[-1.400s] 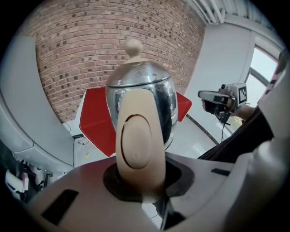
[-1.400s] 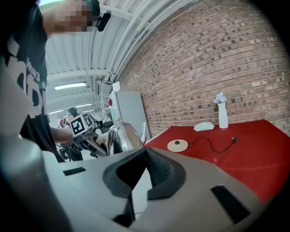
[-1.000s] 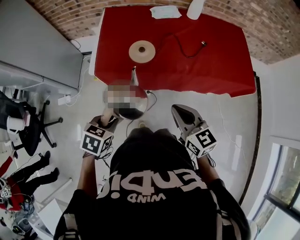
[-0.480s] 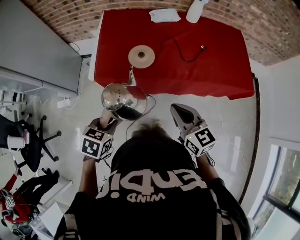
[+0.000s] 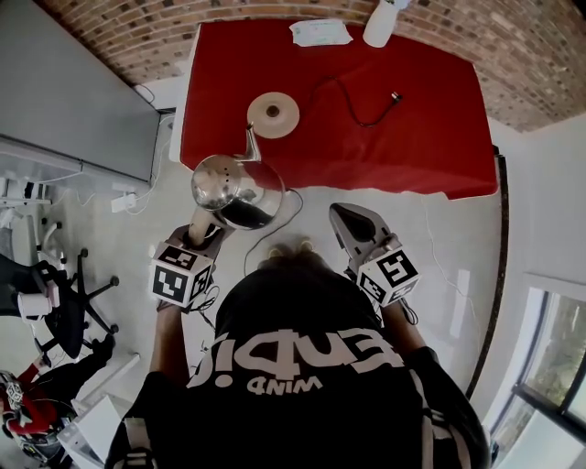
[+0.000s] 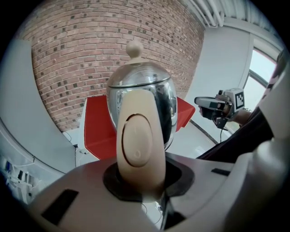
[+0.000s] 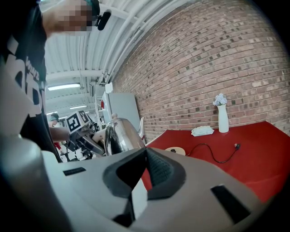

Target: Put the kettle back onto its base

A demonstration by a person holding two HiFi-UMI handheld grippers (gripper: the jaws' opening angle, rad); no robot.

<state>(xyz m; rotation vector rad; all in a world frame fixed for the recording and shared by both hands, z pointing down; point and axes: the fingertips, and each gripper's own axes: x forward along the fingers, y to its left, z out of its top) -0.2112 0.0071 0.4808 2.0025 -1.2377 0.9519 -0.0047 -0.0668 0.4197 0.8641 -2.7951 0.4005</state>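
A shiny steel kettle [image 5: 233, 188] with a cream handle [image 6: 138, 145] hangs in the air at the near edge of the red table [image 5: 421, 137]. Its spout reaches over that edge. My left gripper [image 5: 206, 236] is shut on the handle, which fills the left gripper view between the jaws. The round cream base [image 5: 273, 114] lies on the table just beyond the spout, and its black cord [image 5: 366, 96] trails to the right. The kettle [image 7: 118, 133] and base [image 7: 174, 150] also show in the right gripper view. My right gripper [image 5: 343, 218] is shut on nothing, to the kettle's right.
A white vase [image 5: 380, 18] and a white cloth [image 5: 320, 33] sit at the table's far edge against the brick wall. A grey cabinet [image 5: 64, 101] stands left of the table. An office chair [image 5: 55, 275] is on the floor at the left.
The left gripper has carried the kettle toward the table, and its spout now reaches over the near edge. The right gripper has shifted slightly the same way.
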